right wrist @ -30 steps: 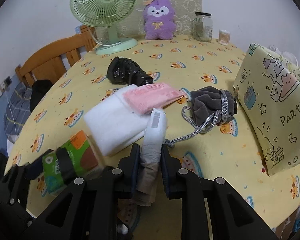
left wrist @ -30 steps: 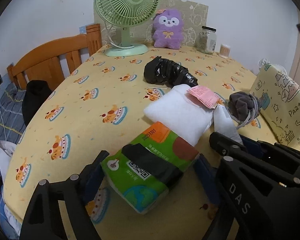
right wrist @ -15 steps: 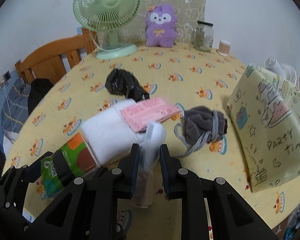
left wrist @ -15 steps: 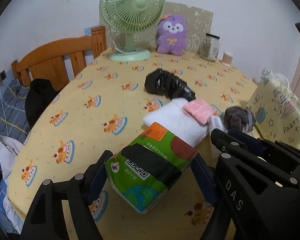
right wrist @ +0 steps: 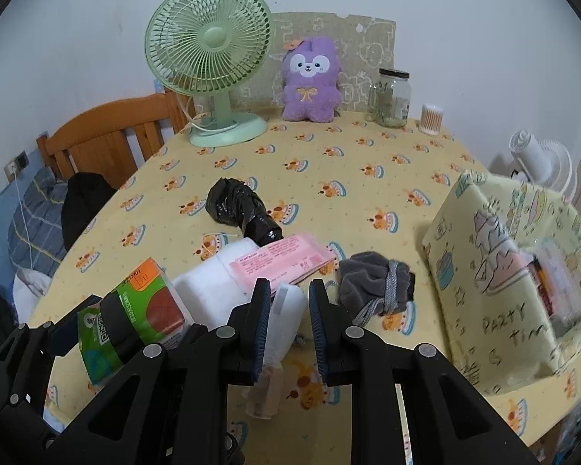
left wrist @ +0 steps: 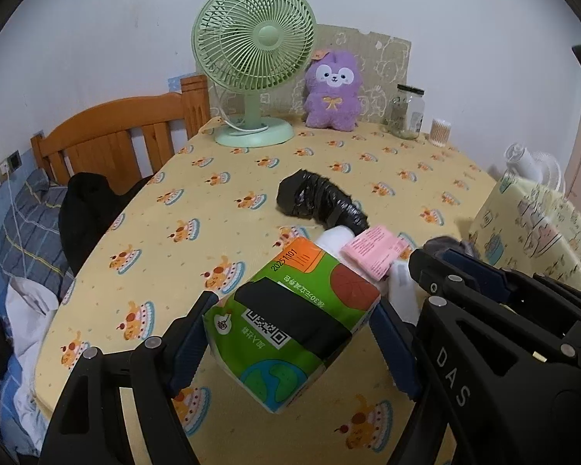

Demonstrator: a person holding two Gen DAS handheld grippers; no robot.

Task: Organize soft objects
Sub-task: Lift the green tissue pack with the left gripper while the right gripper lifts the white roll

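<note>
Green tissue pack (left wrist: 290,317): clamped between the left gripper (left wrist: 290,329) fingers, lifted above the near edge of the table (left wrist: 197,209).
White roll (right wrist: 286,310): held between the right gripper (right wrist: 289,321) jaws, its lower end hanging down.
White folded cloth (right wrist: 213,275): on the table just beyond both grippers, pink packet (right wrist: 282,261) on top.
Grey drawstring pouch (right wrist: 375,285): right of the packet.
Black bag (right wrist: 240,209): farther back, mid-table.
Yellow gift bag (right wrist: 499,263): far right.

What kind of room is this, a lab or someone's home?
Most likely a home bedroom: a wooden bed headboard with bedding sits beside the table, which carries a purple plush toy and a green desk fan.
</note>
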